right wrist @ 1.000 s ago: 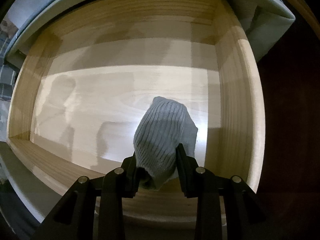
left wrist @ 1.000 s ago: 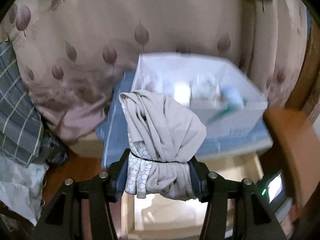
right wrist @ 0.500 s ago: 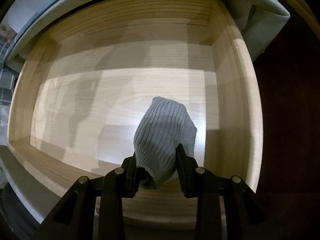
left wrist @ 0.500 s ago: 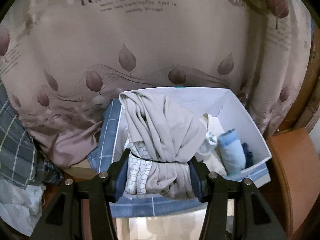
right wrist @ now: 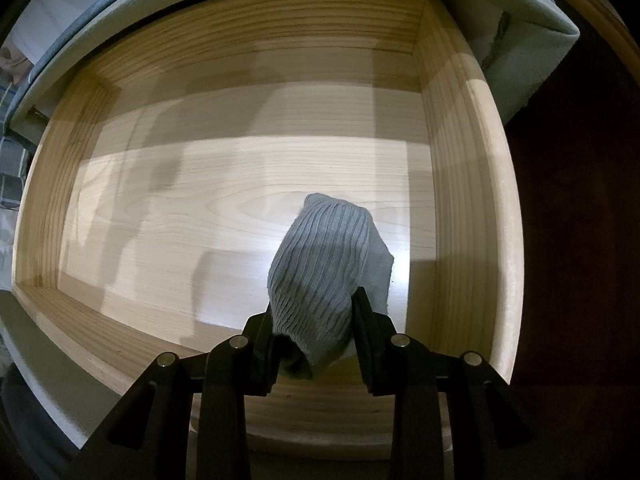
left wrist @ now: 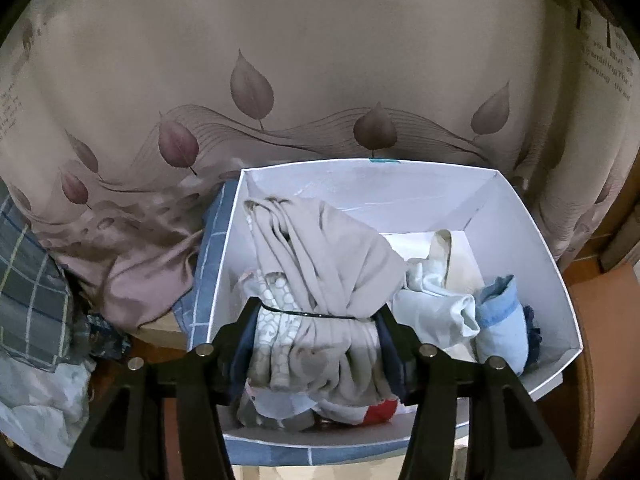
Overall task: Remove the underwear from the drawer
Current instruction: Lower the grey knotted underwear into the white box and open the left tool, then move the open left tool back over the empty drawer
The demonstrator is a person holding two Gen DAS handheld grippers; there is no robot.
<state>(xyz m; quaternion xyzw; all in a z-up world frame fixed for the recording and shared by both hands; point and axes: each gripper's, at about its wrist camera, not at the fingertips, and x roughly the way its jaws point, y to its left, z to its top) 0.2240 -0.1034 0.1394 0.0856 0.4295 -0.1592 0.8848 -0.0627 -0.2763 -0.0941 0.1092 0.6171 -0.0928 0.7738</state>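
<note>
A beige underwear bundle (left wrist: 320,264), tied with a thin black band, sits between the pads of my left gripper (left wrist: 318,320). The jaws are opening, though the pads still touch the bundle's sides. It hangs over the left half of a white box (left wrist: 532,248). In the right wrist view, my right gripper (right wrist: 314,320) is shut on a grey ribbed roll (right wrist: 324,248) low inside the wooden drawer (right wrist: 472,200), near its front right corner. Nothing else lies on the drawer floor.
The box holds a pale blue roll (left wrist: 500,320), a white piece (left wrist: 432,308) and a red-and-white piece (left wrist: 372,408). Blue checked cloth (left wrist: 212,264) lies under the box. A leaf-print curtain (left wrist: 280,60) hangs behind it, and plaid cloth (left wrist: 28,280) lies at the left.
My left gripper has carried the beige bundle forward until it hangs over the white box, which now looks closer and fills the lower view. The right gripper and grey roll have not moved.
</note>
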